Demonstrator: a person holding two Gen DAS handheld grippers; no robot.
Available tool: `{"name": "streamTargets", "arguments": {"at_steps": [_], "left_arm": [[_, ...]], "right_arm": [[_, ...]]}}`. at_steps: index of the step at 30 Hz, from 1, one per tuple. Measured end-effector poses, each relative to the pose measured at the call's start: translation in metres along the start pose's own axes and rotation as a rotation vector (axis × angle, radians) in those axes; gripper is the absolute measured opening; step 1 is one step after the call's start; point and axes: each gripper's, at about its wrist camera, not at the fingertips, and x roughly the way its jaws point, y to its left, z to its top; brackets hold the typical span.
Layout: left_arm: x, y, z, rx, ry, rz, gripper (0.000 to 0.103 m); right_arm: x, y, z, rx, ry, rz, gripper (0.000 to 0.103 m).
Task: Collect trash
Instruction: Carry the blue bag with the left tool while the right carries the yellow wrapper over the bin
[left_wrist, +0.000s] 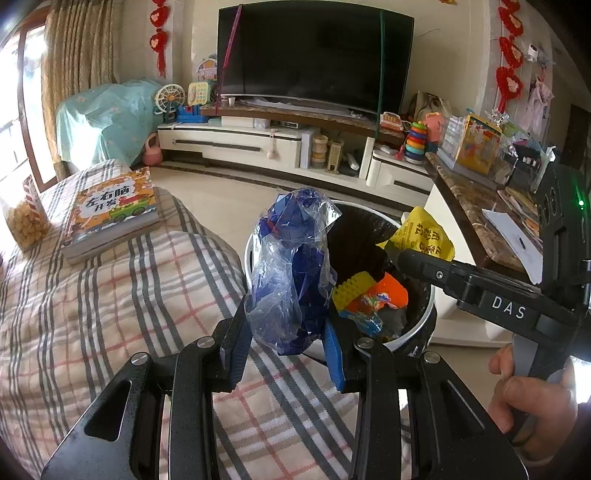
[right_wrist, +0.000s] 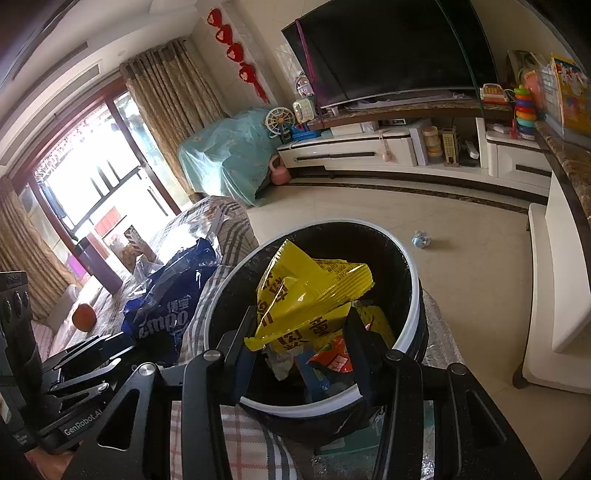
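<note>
Fingers of both grippers hold trash at the trash bin.

Left gripper (left_wrist: 286, 332) pinches a blue plastic bag (left_wrist: 291, 266) between its blue pads; the bag stands up just beside the left rim of the trash bin (right_wrist: 412, 321), over the edge of the checked sofa cover (left_wrist: 110, 295). Right gripper (right_wrist: 301, 343) clamps a yellow wrapper (right_wrist: 306, 299) above the open bin, which already has an orange packet (right_wrist: 334, 360) and other colourful pieces inside. On the far left part of the cover lies a children's book (left_wrist: 112, 212), with a snack bag (left_wrist: 24, 218) beside it. On the floor behind the bin rests a small crumpled ball (right_wrist: 421, 239).
</note>
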Motion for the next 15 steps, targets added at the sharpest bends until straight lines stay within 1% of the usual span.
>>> {"name": "streamTargets", "arguments": {"at_steps": [15], "left_arm": [[0.013, -0.003, 0.008, 0.008, 0.013, 0.008, 0.033]], "right_arm": [[0.007, -0.005, 0.007, 0.000, 0.008, -0.008, 0.046]]}}
